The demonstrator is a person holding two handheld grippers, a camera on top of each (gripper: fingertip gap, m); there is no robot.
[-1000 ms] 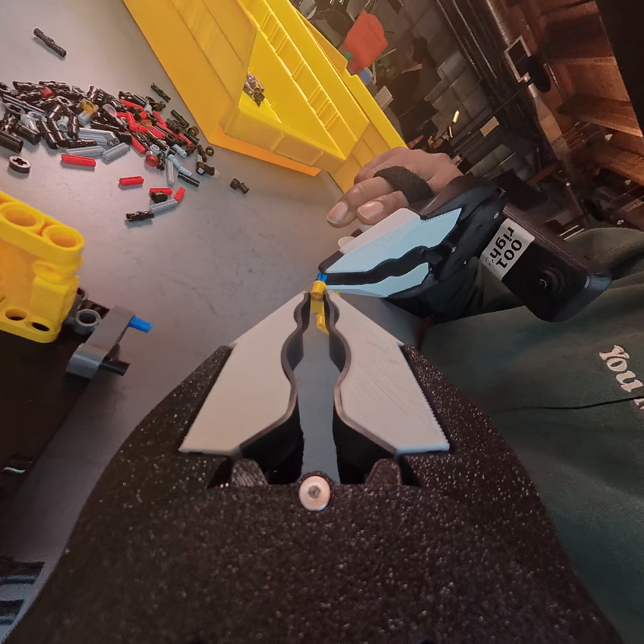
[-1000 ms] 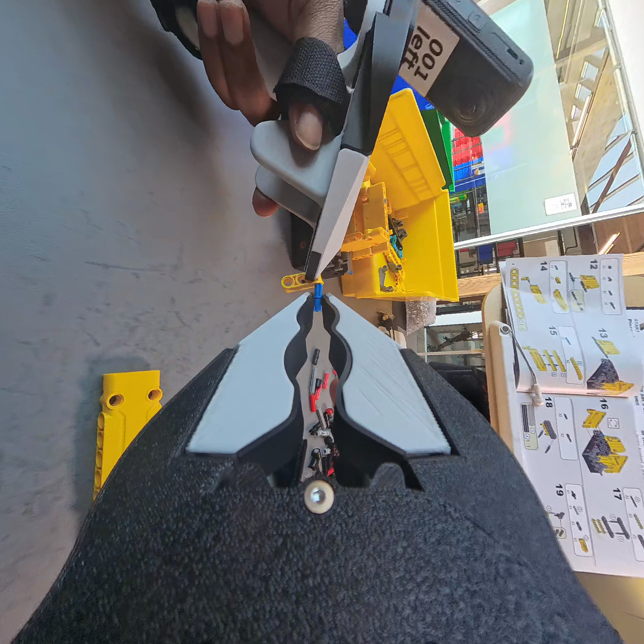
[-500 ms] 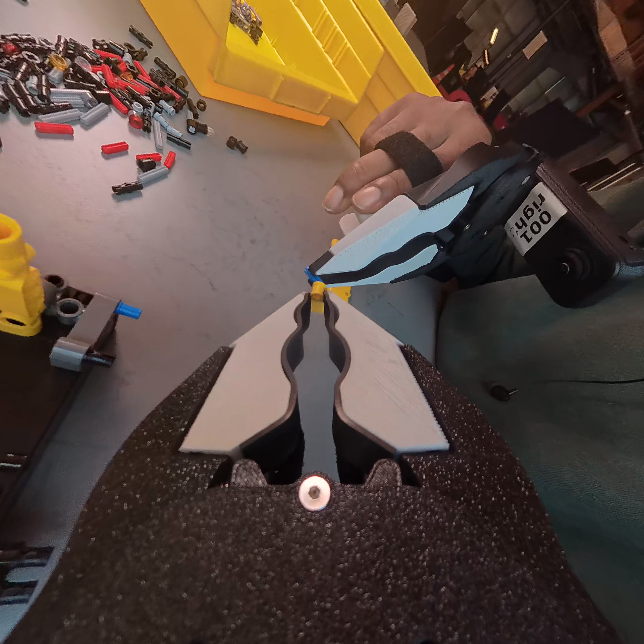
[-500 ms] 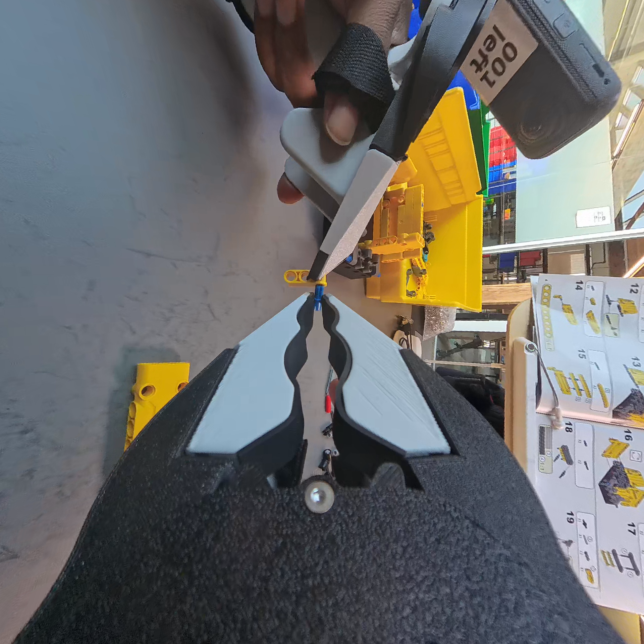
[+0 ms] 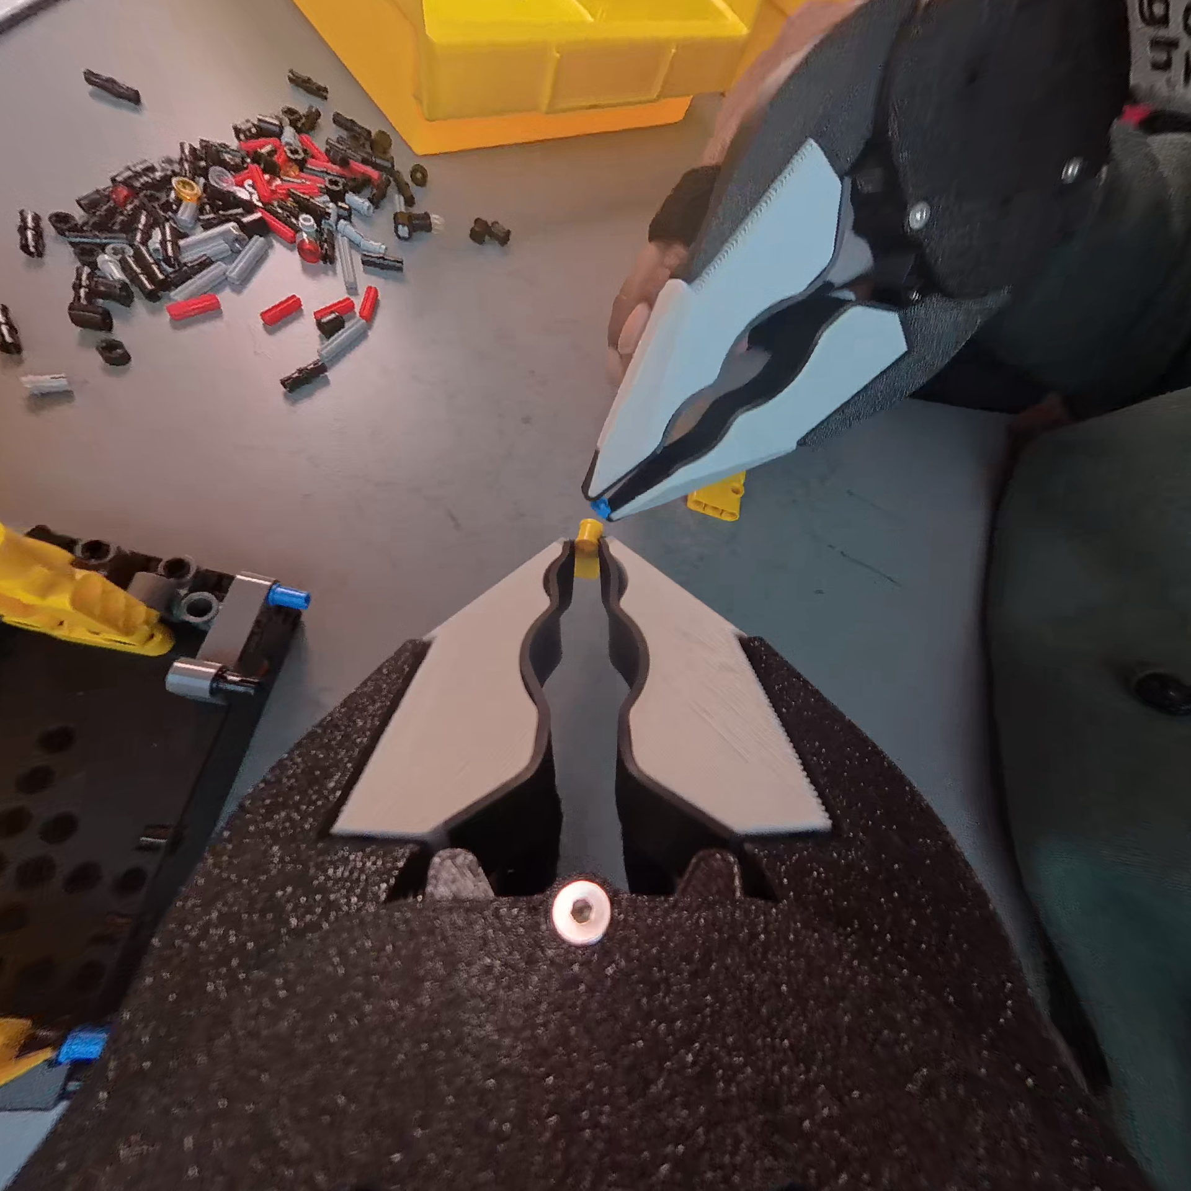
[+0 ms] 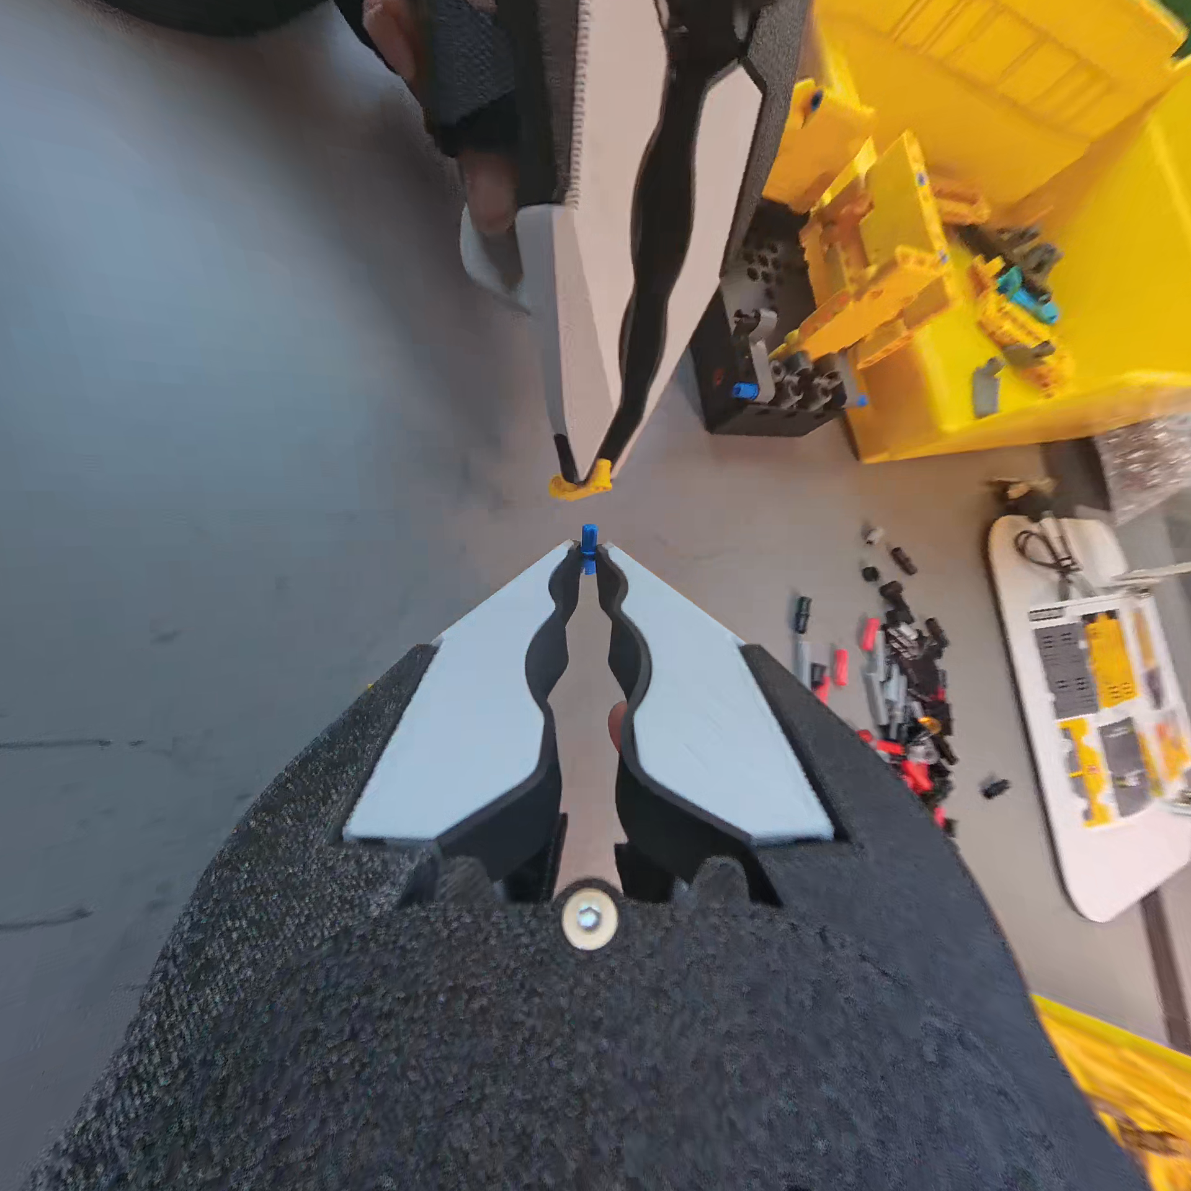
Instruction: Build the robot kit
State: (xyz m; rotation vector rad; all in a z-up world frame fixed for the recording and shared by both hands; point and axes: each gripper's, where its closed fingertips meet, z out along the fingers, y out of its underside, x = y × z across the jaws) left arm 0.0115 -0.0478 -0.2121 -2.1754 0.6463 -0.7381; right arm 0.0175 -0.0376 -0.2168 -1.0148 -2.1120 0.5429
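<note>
Here, at the far left of the left wrist view, a partly built model of black frame and yellow plastic beams (image 5: 96, 619) sits on the grey tabletop (image 5: 399, 451), a blue pin (image 5: 289, 596) sticking out of its grey bracket. Beyond it lies a scattered heap of small black, red and grey plastic connector pins (image 5: 213, 219), with yellow plastic storage bins (image 5: 548, 71) behind. In the middle, the left gripper (image 5: 586, 548) has its tongs drawn narrow around a small yellow plastic beam piece (image 5: 588, 540), held above the table. Just beside it, apart by a slim gap, the right gripper (image 5: 602, 509) comes in from the upper right, pinching a short blue plastic pin (image 5: 600, 508) at its tips.

The right wrist view shows the same pair head-on: the short blue plastic pin (image 6: 588, 546) stands between the closed tips, pointing at the small yellow plastic beam piece (image 6: 579, 484). Farther right lies a white instruction booklet (image 6: 1108, 709).
</note>
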